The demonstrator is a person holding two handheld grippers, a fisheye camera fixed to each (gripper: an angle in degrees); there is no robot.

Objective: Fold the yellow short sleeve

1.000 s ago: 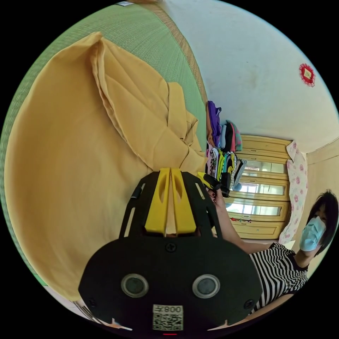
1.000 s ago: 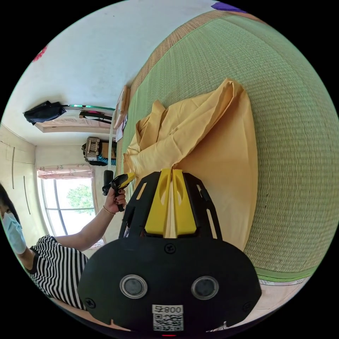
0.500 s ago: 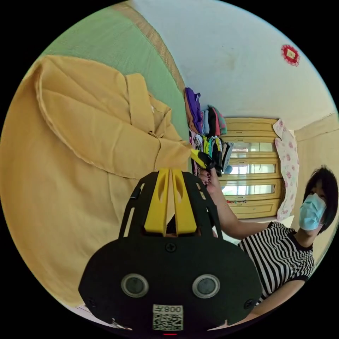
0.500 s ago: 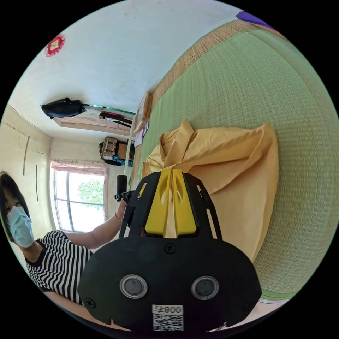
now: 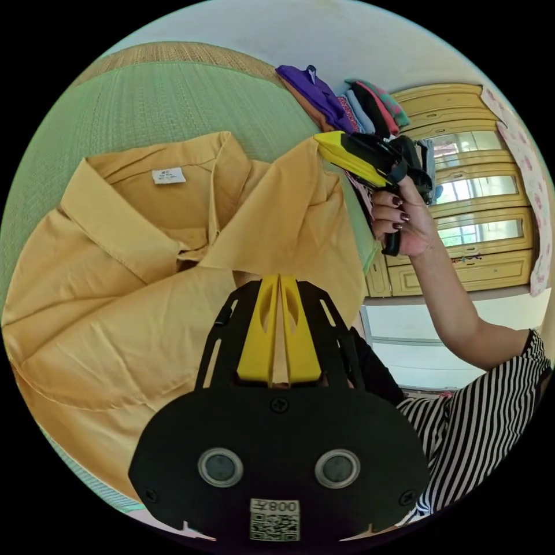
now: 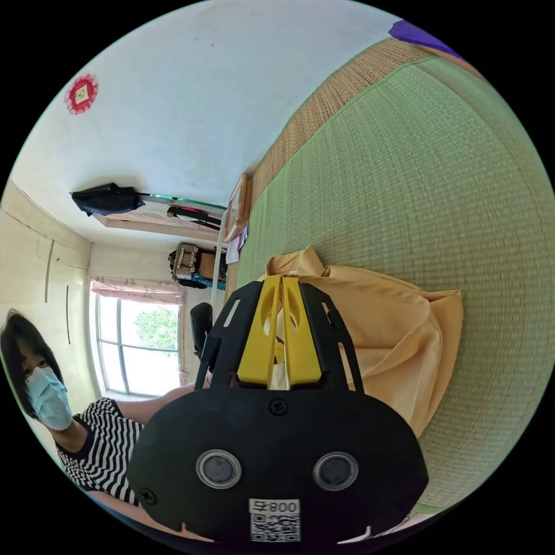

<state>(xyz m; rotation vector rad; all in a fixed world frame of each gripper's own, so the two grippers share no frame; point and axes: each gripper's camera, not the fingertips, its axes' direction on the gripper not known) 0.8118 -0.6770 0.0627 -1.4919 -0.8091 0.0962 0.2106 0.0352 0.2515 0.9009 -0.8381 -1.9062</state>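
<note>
Left gripper view: yellow short-sleeve collared shirt (image 5: pixel 144 300) on green woven mat (image 5: pixel 144 98); collar label up.
Left gripper (image 5: pixel 280 281): jaws closed on shirt cloth.
Right gripper (image 5: pixel 321 140): hand-held, pinching a raised shirt edge.
Right gripper view: shirt bunched; window (image 6: pixel 136 341).

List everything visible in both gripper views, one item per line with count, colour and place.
yellow short sleeve shirt: one, mustard yellow, lying on the mat, collar open, one edge lifted.
mat: one, green woven with a tan border, under the shirt.
pile of clothes: one stack, purple, blue, black, pink and green, at the mat's far end.
cabinet: one, yellow wood with glass panels, behind the stack.
window: one, bright, in the right gripper view.
wall ornament: one, red, on the white wall.
left claw: yellow jaws closed on shirt fabric.
right claw: yellow jaws closed on shirt fabric.
person's hand: one, gripping the right claw's handle.
</note>
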